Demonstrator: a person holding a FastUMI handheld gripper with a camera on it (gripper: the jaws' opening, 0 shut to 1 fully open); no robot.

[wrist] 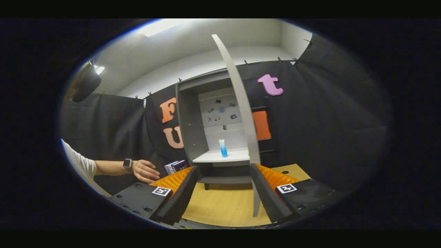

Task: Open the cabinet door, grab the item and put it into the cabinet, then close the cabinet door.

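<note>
- My claw (224, 193) is spread wide and holds nothing; the open cabinet door (241, 103) stands edge-on just by the right finger.
- Under the claw lies the bench (224, 206).
- Beyond the fingers, the blue tube (223, 148) stands upright on the cabinet (189, 120) shelf.
- A person's hand (144, 170) rests off to the left.

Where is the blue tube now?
The blue tube stands upright on the cabinet's white shelf, beyond the open gripper, left of the open door.

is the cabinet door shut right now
No, the cabinet door stands swung open edge-on, just ahead of the open, empty claw, and the blue tube stands upright on the shelf inside.
</note>
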